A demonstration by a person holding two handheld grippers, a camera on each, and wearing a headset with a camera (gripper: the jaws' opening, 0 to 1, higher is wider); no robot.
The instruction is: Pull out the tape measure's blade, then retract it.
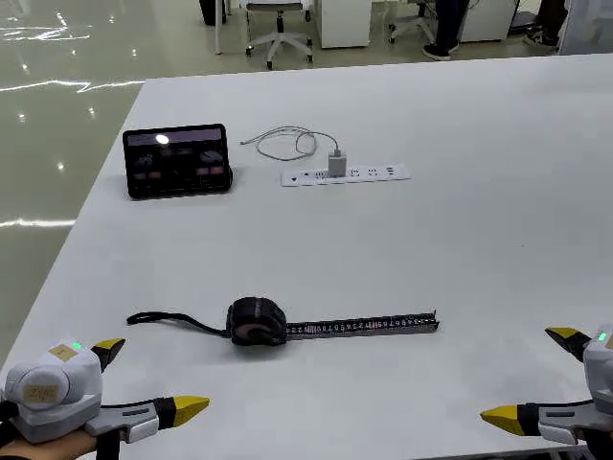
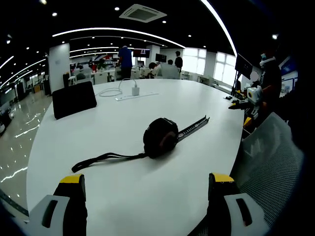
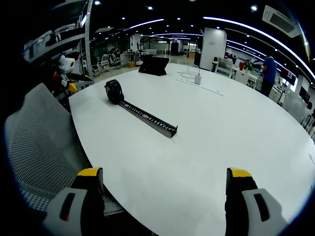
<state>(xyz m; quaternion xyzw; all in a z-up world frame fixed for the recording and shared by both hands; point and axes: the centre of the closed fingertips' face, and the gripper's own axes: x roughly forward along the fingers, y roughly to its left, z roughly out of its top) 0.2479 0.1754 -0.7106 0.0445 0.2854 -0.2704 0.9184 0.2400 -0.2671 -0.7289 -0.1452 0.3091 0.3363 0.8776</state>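
Left gripper, right gripper hover well apart (jaws wide), tape measure ahead

The left gripper has its jaws spread wide, yellow tips rising at seven and five o'clock with bare white table between them. Just about at centre sits the tape measure, a dark rounded case. Its blade runs out flat along the table toward two o'clock. A black wrist strap trails from the case toward eight o'clock. A dark tablet stands propped at ten o'clock. A power strip with a white charger and looped cable lies near eleven. The right gripper shows at three o'clock beyond the table edge, above a grey mesh chair at four.
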